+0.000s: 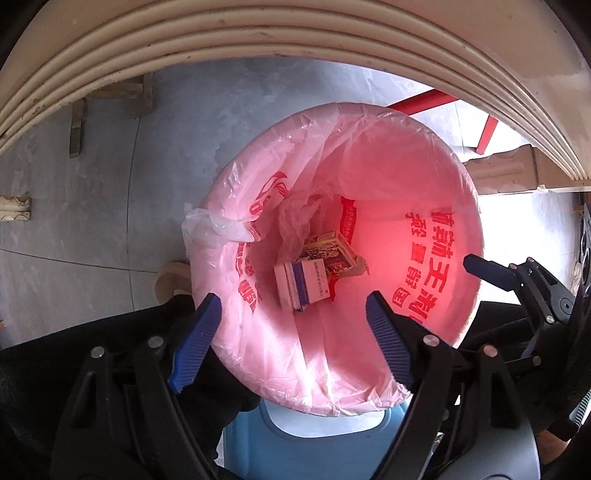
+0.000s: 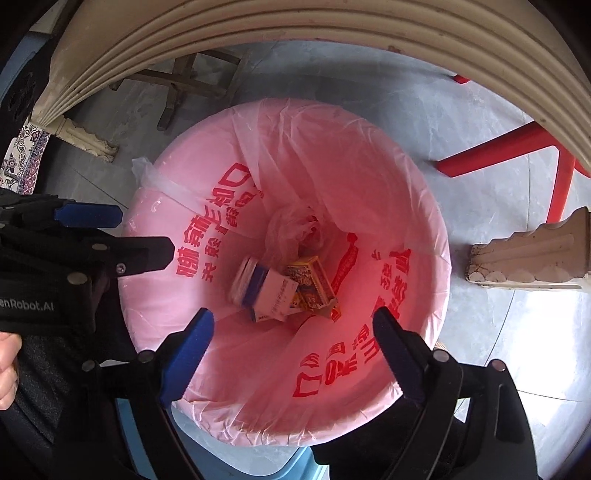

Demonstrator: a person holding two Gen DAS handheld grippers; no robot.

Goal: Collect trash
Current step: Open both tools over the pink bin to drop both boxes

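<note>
A round bin with a pink liner bag (image 1: 369,166) (image 2: 369,166) printed in red stands on the floor right below both grippers. At its bottom lie a white and blue box (image 1: 303,284) (image 2: 266,291), a yellow box (image 1: 328,251) (image 2: 314,280) and some crumpled clear plastic (image 1: 299,214) (image 2: 291,229). My left gripper (image 1: 293,297) (image 2: 146,233) hangs over the bin's left side, open, with nothing between its blue pads. Over the opening, my right gripper (image 2: 293,313) is open and empty too; one of its fingers (image 1: 491,273) shows at the right rim.
A cream table edge with ridged moulding (image 1: 258,40) (image 2: 295,29) arches over the far side of the bin. Red stool legs (image 2: 517,147) and a carved table foot (image 2: 528,254) stand to the right on grey tiles. A light blue plastic seat (image 1: 314,443) is under the bin's near rim.
</note>
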